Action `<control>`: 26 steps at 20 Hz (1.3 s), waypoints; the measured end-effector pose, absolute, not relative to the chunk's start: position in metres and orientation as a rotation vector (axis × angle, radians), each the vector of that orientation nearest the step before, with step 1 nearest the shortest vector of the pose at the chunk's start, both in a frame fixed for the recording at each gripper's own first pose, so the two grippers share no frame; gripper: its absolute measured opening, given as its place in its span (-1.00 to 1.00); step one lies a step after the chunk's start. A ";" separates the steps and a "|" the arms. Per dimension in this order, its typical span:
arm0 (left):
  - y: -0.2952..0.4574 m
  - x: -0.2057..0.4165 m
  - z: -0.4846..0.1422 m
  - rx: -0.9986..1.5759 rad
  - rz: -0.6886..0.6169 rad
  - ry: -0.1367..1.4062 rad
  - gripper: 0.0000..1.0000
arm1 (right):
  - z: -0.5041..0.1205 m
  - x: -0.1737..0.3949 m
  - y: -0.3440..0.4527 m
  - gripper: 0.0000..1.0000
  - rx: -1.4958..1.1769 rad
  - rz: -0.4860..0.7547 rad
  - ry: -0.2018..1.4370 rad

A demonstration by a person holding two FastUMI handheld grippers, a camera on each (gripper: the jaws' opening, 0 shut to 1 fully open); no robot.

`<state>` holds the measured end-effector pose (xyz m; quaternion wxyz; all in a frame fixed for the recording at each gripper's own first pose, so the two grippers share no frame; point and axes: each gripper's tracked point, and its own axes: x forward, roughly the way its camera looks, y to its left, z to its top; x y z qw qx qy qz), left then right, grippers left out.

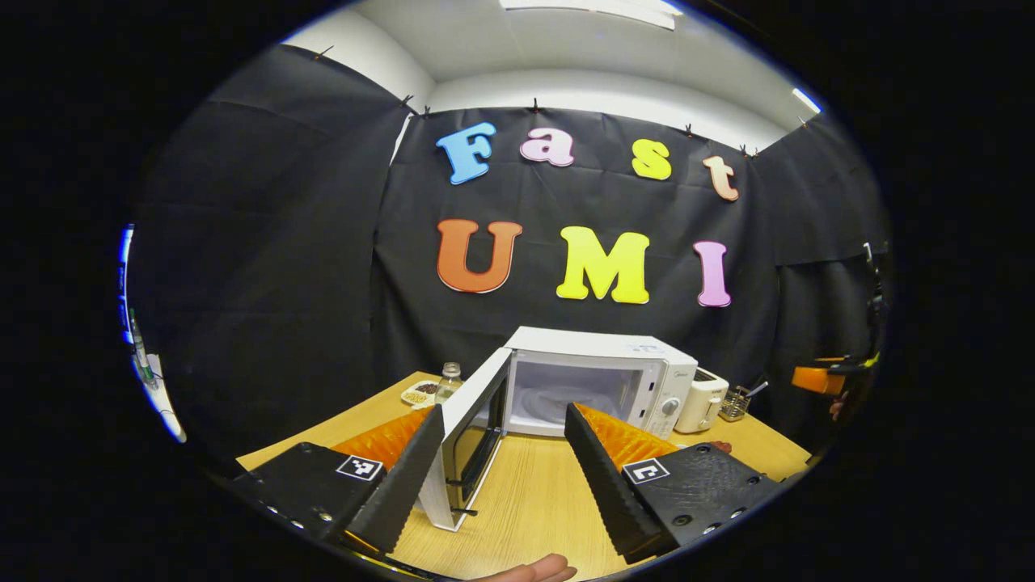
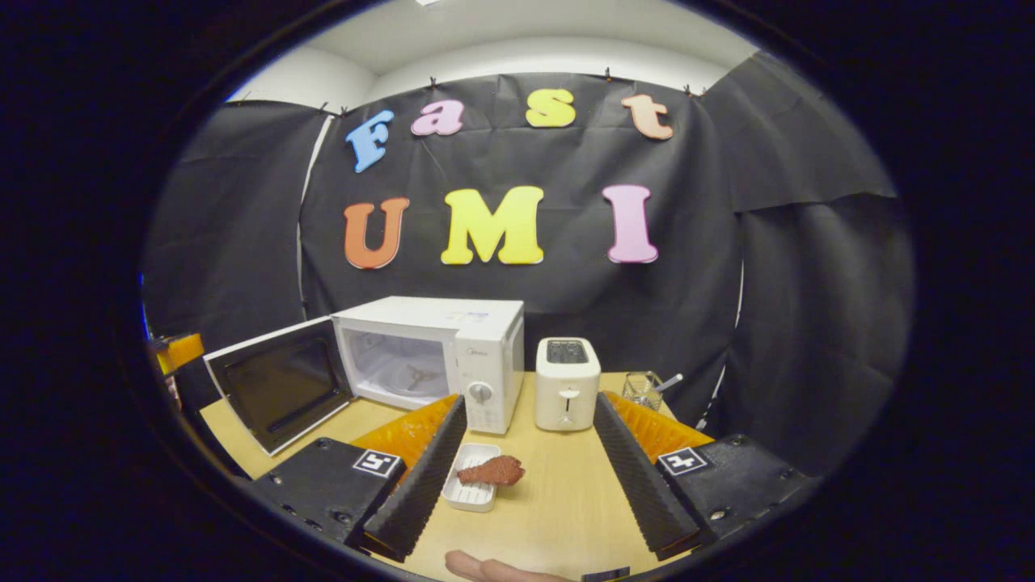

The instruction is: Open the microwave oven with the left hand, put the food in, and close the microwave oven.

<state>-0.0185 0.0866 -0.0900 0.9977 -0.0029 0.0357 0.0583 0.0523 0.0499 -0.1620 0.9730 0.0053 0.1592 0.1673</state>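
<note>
**Food waiting by the open oven**

Both tongs are hanging wide open, holding nothing. The right gripper (image 2: 525, 477) is pointing at the brown lump of food (image 2: 492, 470) lying across its small white tray (image 2: 471, 491), just ahead and a bit left. The white microwave oven (image 2: 428, 356) is standing behind with its door (image 2: 279, 392) swung open. The left gripper (image 1: 505, 477) is sitting by that door, farther from the food.

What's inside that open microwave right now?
The microwave stands open; inside shows a bare white cavity with its turntable hub, no food. The food sits on a small tray outside. The cavity's near corner is hidden.
</note>
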 end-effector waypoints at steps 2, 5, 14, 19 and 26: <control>0.078 -0.007 -0.069 0.015 0.109 0.043 0.84 | -0.183 0.064 0.049 1.00 0.006 0.376 0.399; 0.059 0.010 -0.044 0.054 0.089 -0.013 0.84 | -0.219 0.077 0.050 1.00 0.018 0.433 0.543; 0.010 0.054 -0.046 0.010 0.006 0.013 0.84 | -0.313 0.118 0.061 0.83 0.257 0.548 0.896; 0.004 0.062 -0.067 -0.003 -0.014 0.063 0.84 | -0.342 0.110 0.088 0.52 0.358 0.655 1.022; -0.006 0.051 -0.078 0.001 -0.062 0.104 0.84 | -0.346 0.087 0.101 -0.73 0.470 0.678 1.117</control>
